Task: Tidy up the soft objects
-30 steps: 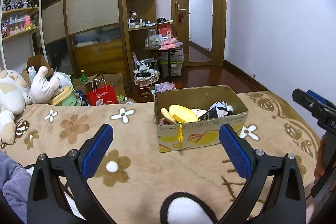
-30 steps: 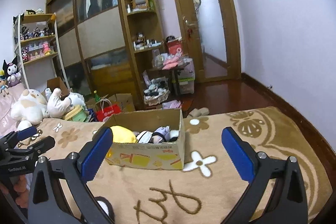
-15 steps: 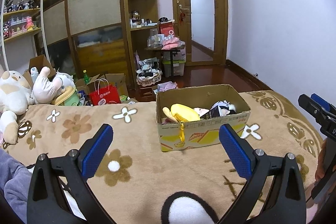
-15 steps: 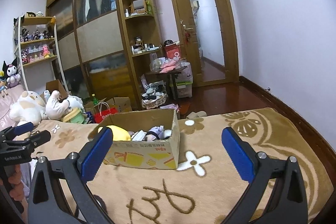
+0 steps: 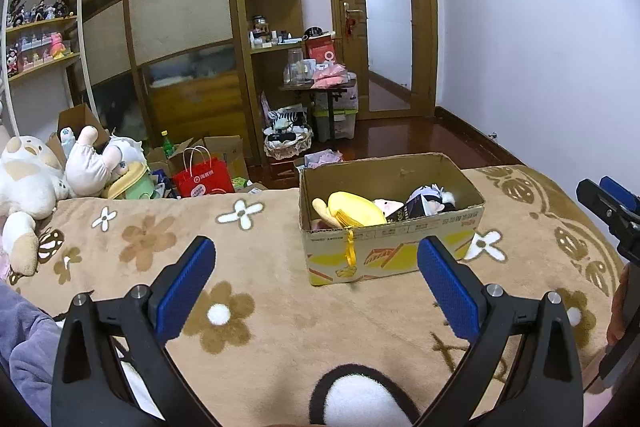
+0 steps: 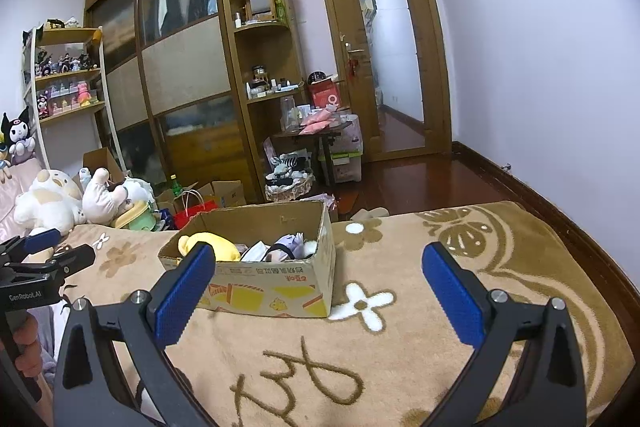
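Observation:
A cardboard box point(image 5: 400, 251) point(image 6: 280, 279) stands on the flowered brown blanket point(image 5: 256, 267) of the bed. Inside it lie a yellow plush point(image 5: 354, 211) point(image 6: 214, 245) and small dark-and-white soft toys point(image 5: 428, 201) point(image 6: 288, 245). My left gripper point(image 5: 316, 283) is open and empty, a short way in front of the box. My right gripper point(image 6: 318, 291) is open and empty too, near the box's right front corner. Each gripper shows at the edge of the other's view. Large white plush toys point(image 5: 28, 183) point(image 6: 56, 201) lie at the bed's far left.
Beyond the bed are a red paper bag point(image 5: 204, 181), open cartons, a woven basket point(image 5: 288, 143), a small table and tall wooden wardrobes. A door point(image 6: 392, 67) stands at the back right. The bed edge drops to a dark wooden floor point(image 6: 432, 187) on the right.
Both grippers have lifted and pulled back a little, so the box sits slightly lower and farther in each view. Both stay open and empty.

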`<act>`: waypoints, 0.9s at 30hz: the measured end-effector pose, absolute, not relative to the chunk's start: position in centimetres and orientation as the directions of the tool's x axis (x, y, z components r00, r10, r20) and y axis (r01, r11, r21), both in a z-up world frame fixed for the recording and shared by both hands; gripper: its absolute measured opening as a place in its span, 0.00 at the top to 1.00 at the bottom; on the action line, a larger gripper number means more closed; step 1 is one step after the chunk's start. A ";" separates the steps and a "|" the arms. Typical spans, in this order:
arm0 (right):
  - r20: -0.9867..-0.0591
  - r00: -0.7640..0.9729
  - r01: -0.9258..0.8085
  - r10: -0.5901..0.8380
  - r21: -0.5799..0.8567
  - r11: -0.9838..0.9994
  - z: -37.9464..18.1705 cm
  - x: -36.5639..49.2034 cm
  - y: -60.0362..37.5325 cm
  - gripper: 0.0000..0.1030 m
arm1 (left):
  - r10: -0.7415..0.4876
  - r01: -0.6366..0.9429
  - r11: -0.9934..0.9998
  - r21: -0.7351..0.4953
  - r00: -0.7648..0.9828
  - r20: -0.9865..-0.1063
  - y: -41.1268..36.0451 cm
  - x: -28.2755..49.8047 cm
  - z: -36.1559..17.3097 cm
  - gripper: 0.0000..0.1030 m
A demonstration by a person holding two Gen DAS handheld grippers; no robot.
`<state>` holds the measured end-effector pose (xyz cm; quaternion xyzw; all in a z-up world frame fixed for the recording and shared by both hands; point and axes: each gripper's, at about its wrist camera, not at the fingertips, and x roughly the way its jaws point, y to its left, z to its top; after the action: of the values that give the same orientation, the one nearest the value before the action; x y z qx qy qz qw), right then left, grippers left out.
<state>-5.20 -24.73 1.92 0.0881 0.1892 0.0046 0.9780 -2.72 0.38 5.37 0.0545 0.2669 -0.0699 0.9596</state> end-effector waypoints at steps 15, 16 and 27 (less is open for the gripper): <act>-0.373 0.927 0.022 0.042 0.164 0.986 1.7 -5.1 -24.4 0.00 | -0.096 0.162 0.984 0.081 0.846 -0.524 0.2 -2.7 5.4 0.03; -0.375 0.926 0.022 0.042 0.165 0.986 1.6 -5.1 -24.4 0.00 | -0.097 0.162 0.983 0.080 0.846 -0.525 0.2 -2.7 5.3 0.03; -0.378 0.924 0.022 0.049 0.182 0.983 1.5 -5.1 -24.5 0.00 | -0.107 0.174 0.982 0.078 0.843 -0.527 0.4 -2.7 5.2 0.03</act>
<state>-5.06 -24.46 1.51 0.0916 0.1942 0.0070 0.9766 -2.66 0.37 5.18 0.0616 0.2701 -0.0733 0.9581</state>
